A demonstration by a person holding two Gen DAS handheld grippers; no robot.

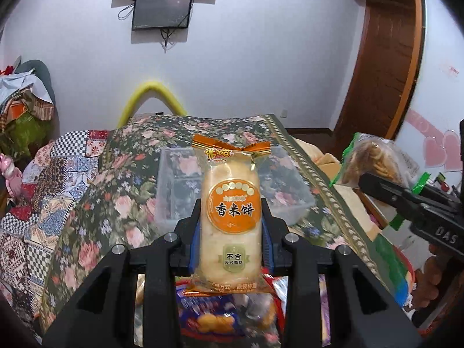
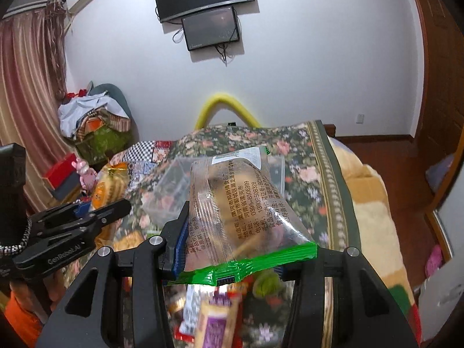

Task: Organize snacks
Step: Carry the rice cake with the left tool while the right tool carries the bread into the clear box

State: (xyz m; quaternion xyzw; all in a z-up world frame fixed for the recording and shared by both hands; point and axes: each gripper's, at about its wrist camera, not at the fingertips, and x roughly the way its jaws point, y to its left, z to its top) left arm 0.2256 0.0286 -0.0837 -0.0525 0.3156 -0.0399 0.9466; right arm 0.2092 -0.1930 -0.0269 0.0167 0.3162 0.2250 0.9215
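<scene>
Orange-and-gold foil is catching the light on the left, where the left hand-held gripper [image 1: 232, 226] is clenching a rice cracker packet [image 1: 230, 220] by its middle, the blue pads pressing on both long sides so the packet is standing upright with its crimped top pointing away. Holding it by the waist looks deliberate to me: the packet is stiff there, and it is riding well clear of the bed.

Just beyond it, a clear plastic bin [image 1: 177, 185] is sitting on the floral bedspread [image 1: 121, 179], and both packets are hanging in the air on the near side of it. I judge the bin to be where the snacks are going, since it is the only container in reach (it looks empty from here, though the packets are hiding much of it).

Below the two tools, a loose heap of other wrapped snacks [image 2: 208, 313] is lying blurred at the near edge of the bed, waiting its turn.

Over on the right, the right hand-held gripper [image 2: 232, 249] is grasping a clear biscuit bag [image 2: 235, 203] with a green sealed edge, pinched low down near that seal. The bag is leaning away at a tilt, its printed back facing up, and being soft it is sagging a little, so I would expect it to swing if moved sharply.
</scene>
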